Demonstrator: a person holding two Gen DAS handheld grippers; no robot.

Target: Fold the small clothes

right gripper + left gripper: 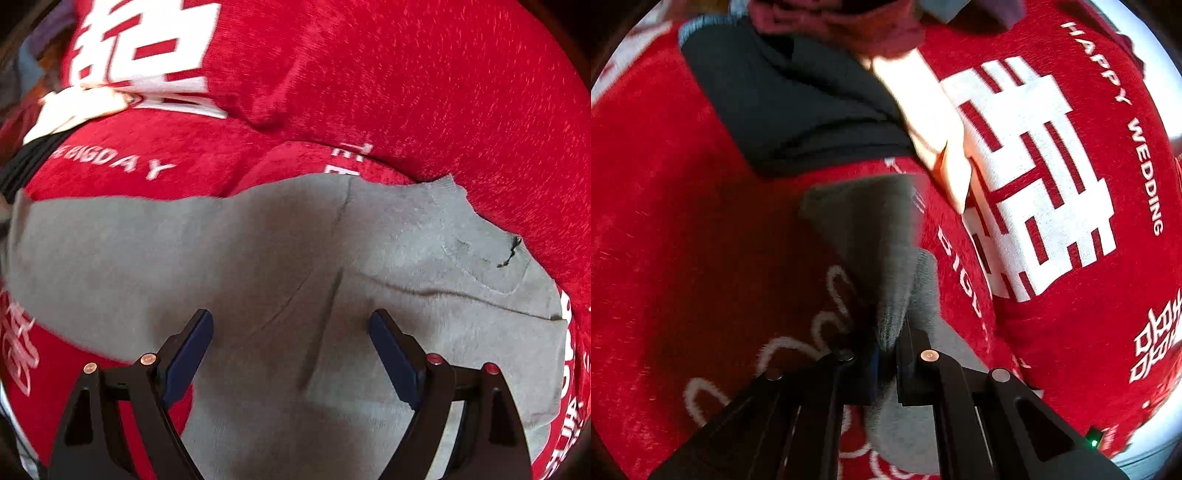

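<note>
**mika_folds:** Left wrist view first. The left claw [886, 354] is pinched tight on a bunched edge of the grey garment [871, 236], lifting it off the red blanket [683, 258]. The cloth hangs up and away from the claw, looks like mid-fold to me. Past the grey garment there's a dark garment [783, 103] lying flat, a maroon one [842, 26] behind that, and a pale folded piece [934, 122] beside the dark one, next to the big white symbol [1034, 177].

**tobi_k:** Right wrist view: the right claw [291, 350] is wide open, holding nothing, hovering just over the grey garment [258, 251]. The garment's spread mostly flat on the red blanket [406, 92], creases running through the middle, a seamed edge and loose dark thread [508, 253] on the far right side.

**mika_folds:** So early on for this piece, I'd guess. One edge lifted, no finished fold showing. Can't tell whether the other clothes are done.
</note>
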